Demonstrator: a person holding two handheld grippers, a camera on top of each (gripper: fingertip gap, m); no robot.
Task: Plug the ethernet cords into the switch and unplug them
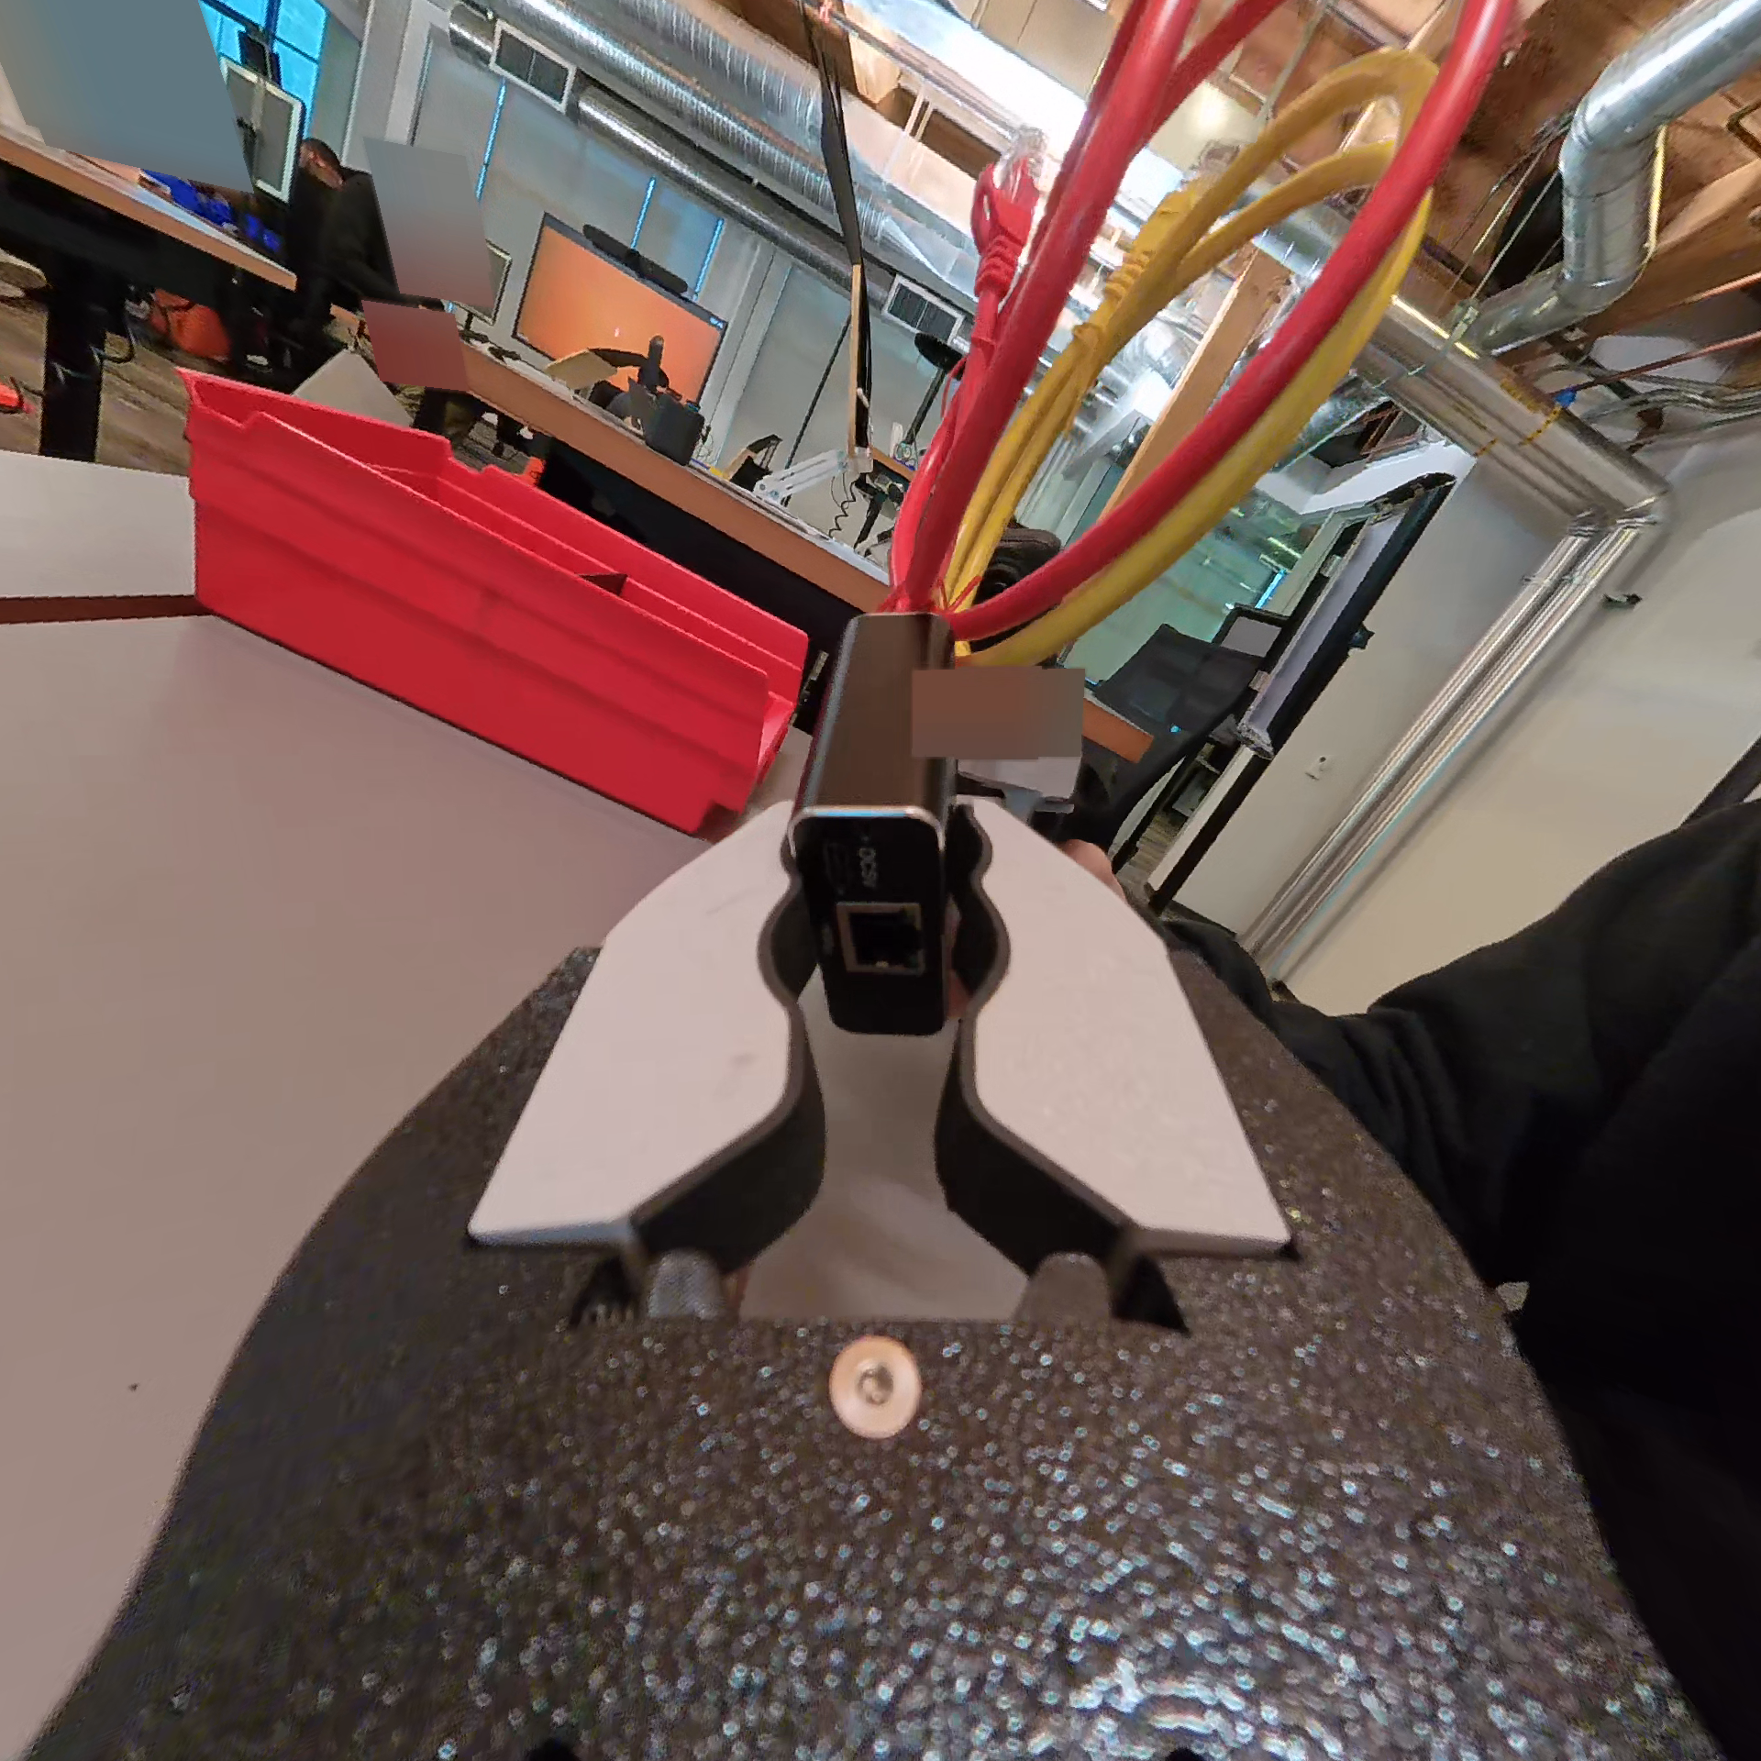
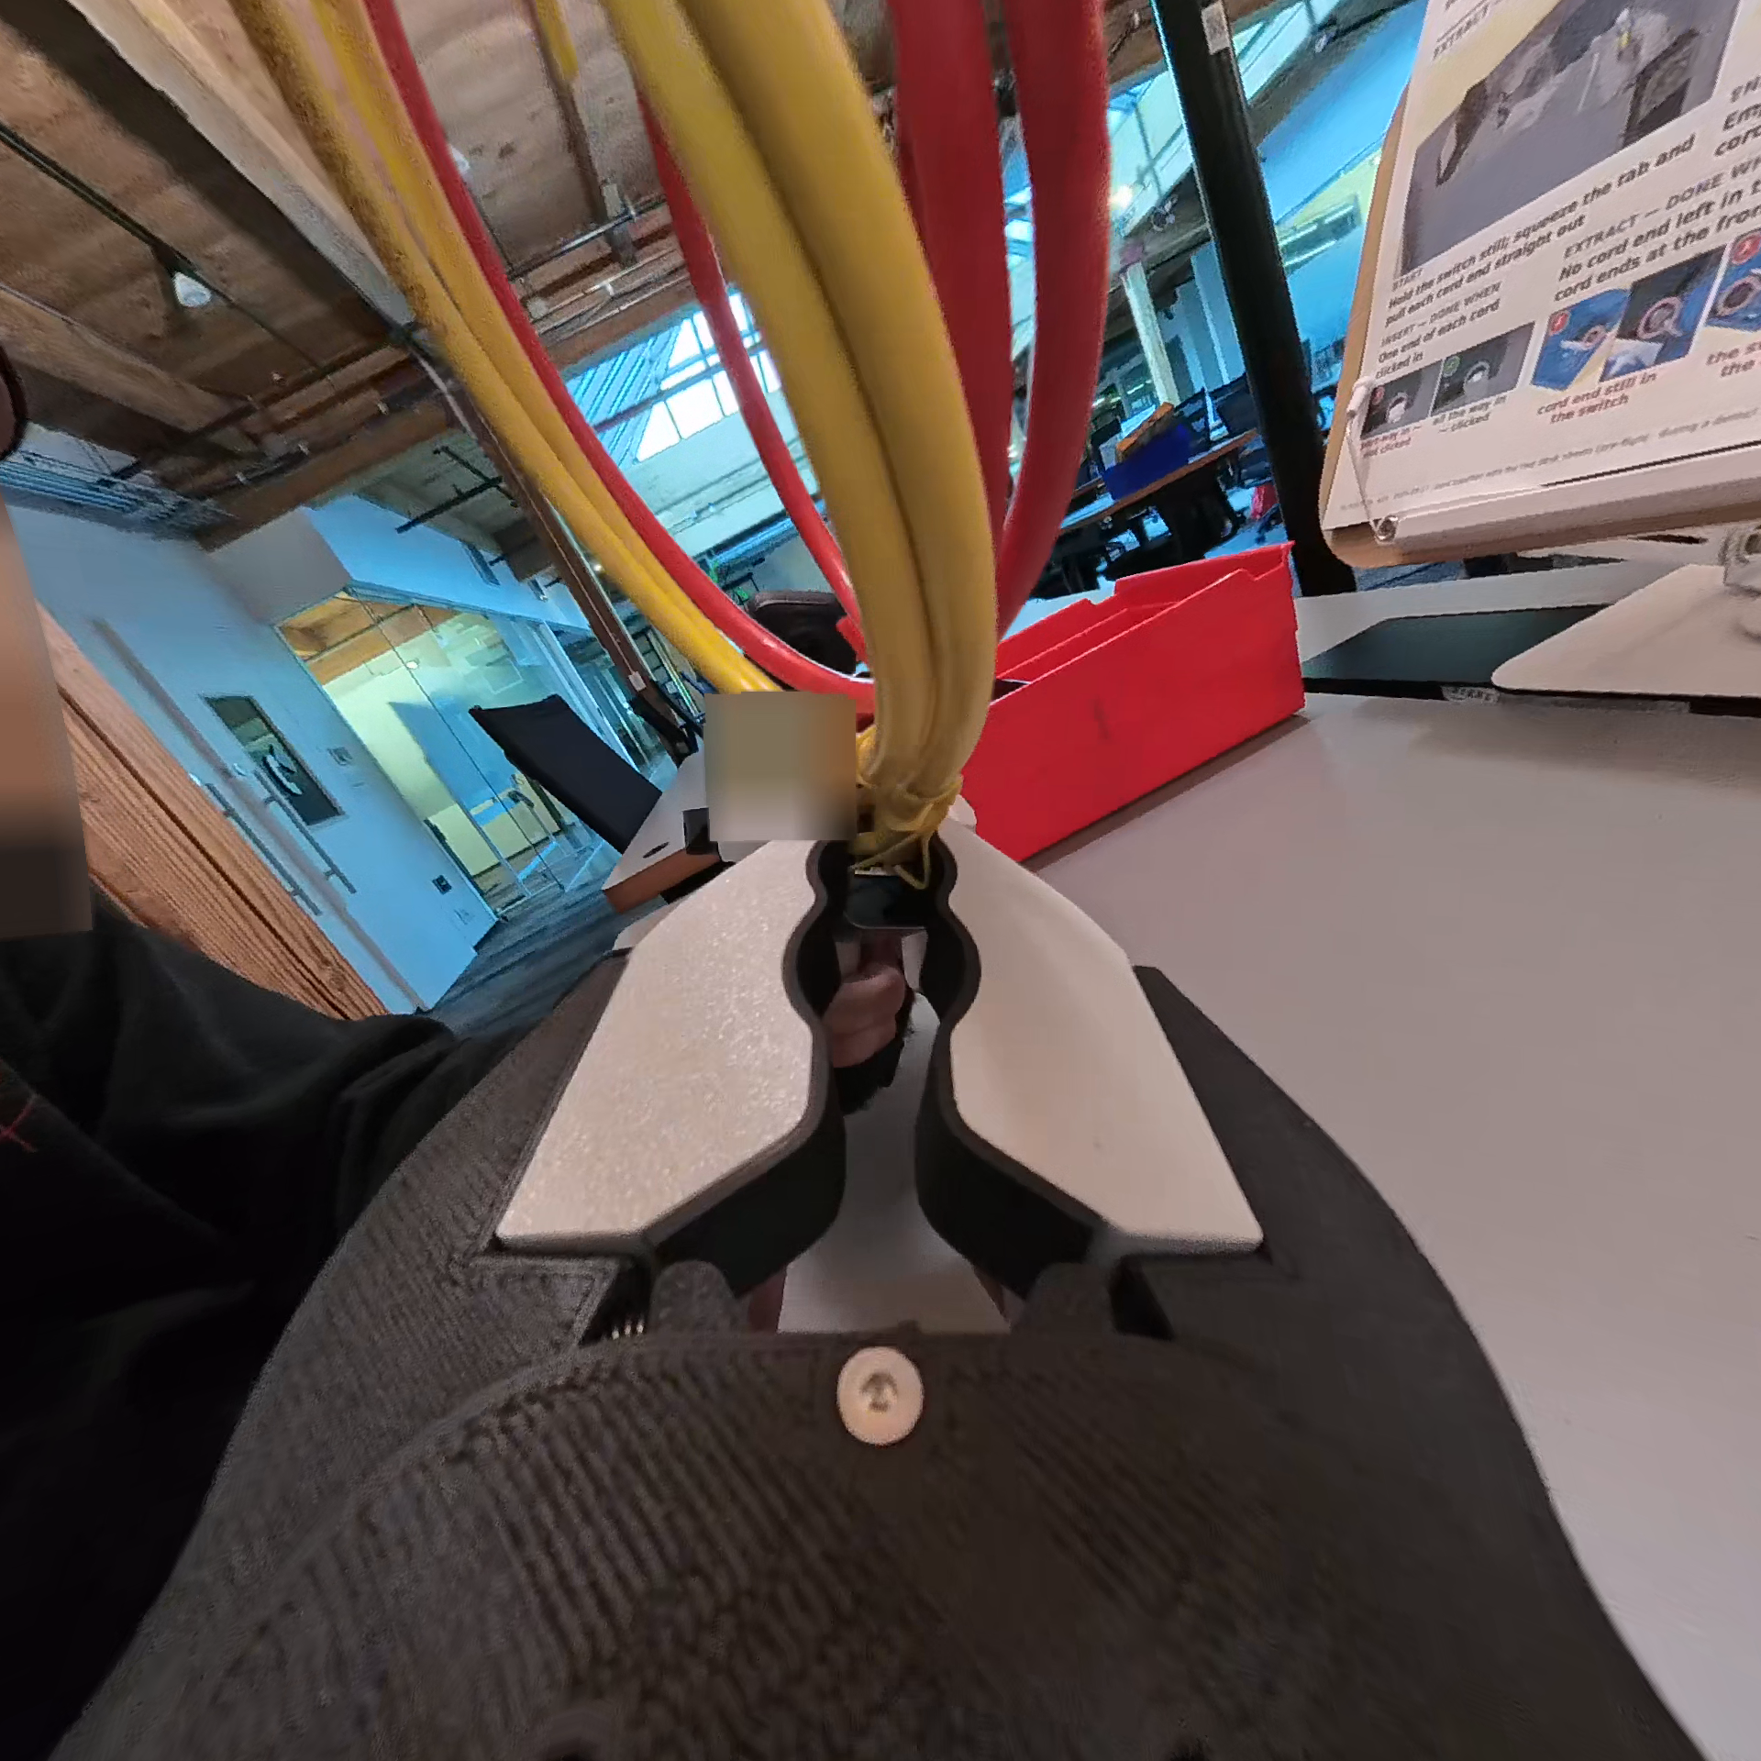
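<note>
My left gripper (image 1: 881, 829) is shut on the black switch (image 1: 858, 715) and holds it above the table, with one empty port facing the camera. Red cords (image 1: 962, 410) and yellow cords (image 1: 1372, 71) come out of its far end and loop upward. A loose red plug (image 1: 1010, 191) hangs in the air. In the right wrist view, my right gripper (image 2: 886, 886) is shut on a yellow cord plug (image 2: 900, 829) at the switch's cord end. The yellow cords (image 2: 886, 476) and red cords (image 2: 1048, 381) rise from there. The ports on that end are hidden.
A red plastic bin (image 1: 476, 591) stands on the grey table (image 1: 238, 905) behind the switch; it also shows in the right wrist view (image 2: 1143, 686). An instruction sheet on a stand (image 2: 1544, 286) stands at the right. A person's dark sleeve (image 1: 1572, 1143) is close by. The tips of both grippers are at nearly the same place.
</note>
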